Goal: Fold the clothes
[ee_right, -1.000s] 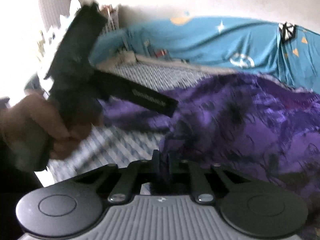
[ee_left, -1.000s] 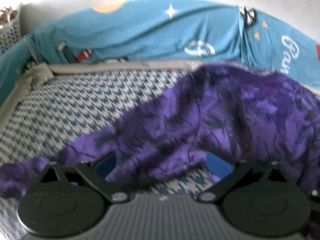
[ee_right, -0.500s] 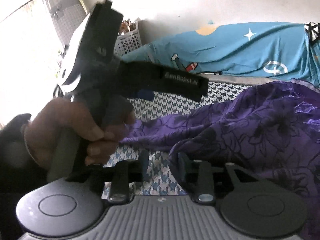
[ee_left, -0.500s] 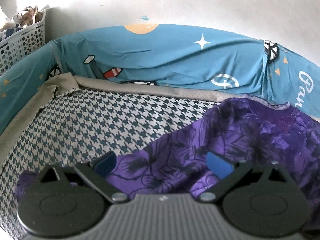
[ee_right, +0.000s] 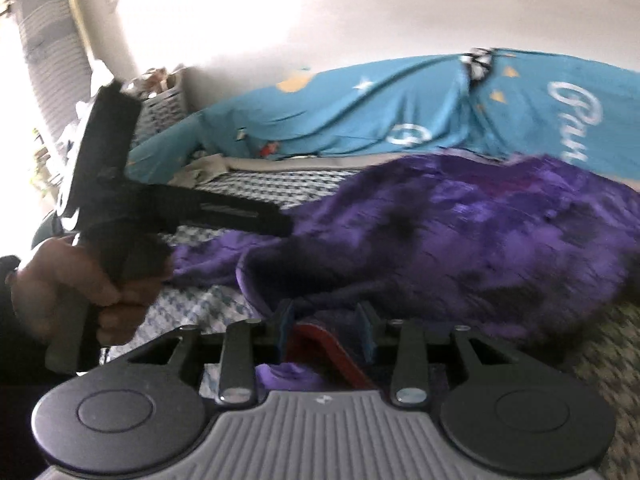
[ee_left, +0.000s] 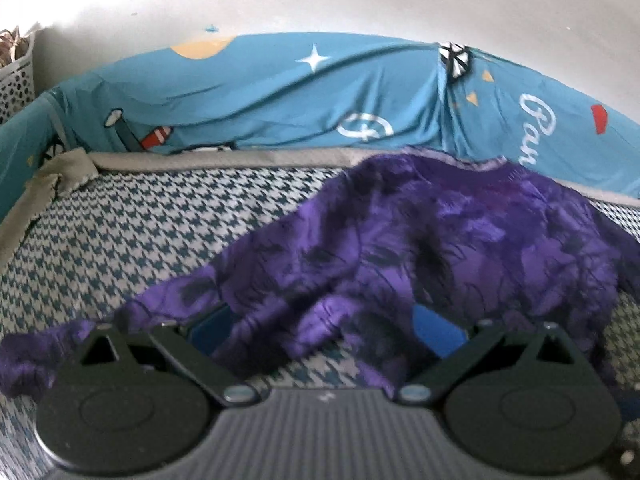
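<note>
Purple garment [ee_left: 440, 248] lies crumpled on the houndstooth mattress [ee_left: 152, 240], far right side by the blue bumper [ee_left: 280, 92]. Left gripper [ee_left: 328, 332] jaws spread wide, fabric between them, not pinched. Right gripper [ee_right: 326, 320] jaws opening, cloth loose between.

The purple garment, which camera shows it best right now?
The left wrist view: the purple garment shows from sleeve to neckline across the houndstooth sheet. The right wrist view shows only its blurred bulk, with the left gripper covering part.

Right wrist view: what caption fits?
Opening right gripper over a purple garment beside the hand-held left gripper.
</note>
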Demonstrator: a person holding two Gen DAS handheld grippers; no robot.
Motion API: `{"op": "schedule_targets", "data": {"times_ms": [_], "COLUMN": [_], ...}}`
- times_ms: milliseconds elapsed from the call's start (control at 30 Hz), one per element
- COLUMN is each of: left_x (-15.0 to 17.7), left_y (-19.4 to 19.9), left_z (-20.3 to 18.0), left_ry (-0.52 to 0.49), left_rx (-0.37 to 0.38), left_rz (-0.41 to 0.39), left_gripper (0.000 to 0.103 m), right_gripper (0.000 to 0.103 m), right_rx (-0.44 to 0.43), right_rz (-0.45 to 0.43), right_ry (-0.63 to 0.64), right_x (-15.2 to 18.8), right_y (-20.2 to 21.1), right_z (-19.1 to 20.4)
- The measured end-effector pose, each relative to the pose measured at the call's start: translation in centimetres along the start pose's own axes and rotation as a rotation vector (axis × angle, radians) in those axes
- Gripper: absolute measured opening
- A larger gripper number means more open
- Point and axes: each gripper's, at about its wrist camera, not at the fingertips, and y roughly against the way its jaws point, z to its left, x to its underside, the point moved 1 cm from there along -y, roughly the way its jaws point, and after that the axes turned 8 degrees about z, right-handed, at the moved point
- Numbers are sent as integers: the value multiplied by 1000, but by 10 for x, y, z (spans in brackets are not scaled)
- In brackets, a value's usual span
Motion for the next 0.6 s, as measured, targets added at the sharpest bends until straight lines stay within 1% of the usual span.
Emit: {"op": "schedule_targets", "data": {"times_ms": [67,200,333,467,533,600], "left_x": [6,16,25,32,35,37], "left_y": [2,5,10,11,8,5], "left_z": [-2,-4,-5,-14,-19,-22], "left_ry": [-1,21,46,42,32,32], "left_rx": [7,14,46,74,70,60], "left_rz": [4,16,14,25,36,46], "left_gripper": [101,103,103,103,103,103], "right_gripper": [42,45,50,50,50,51], "right_rx": [22,49,69,81,89,75], "right_rz": [-2,-11,-29,-20,-33,-46], "right_ry": [-14,-28,-62,-87,-65,-50], "right_x": [8,22,29,38,40,40], "right_y": [8,19,25,28,30,31], "right_z": [-3,-7,-12,-14,-11,-8]}}
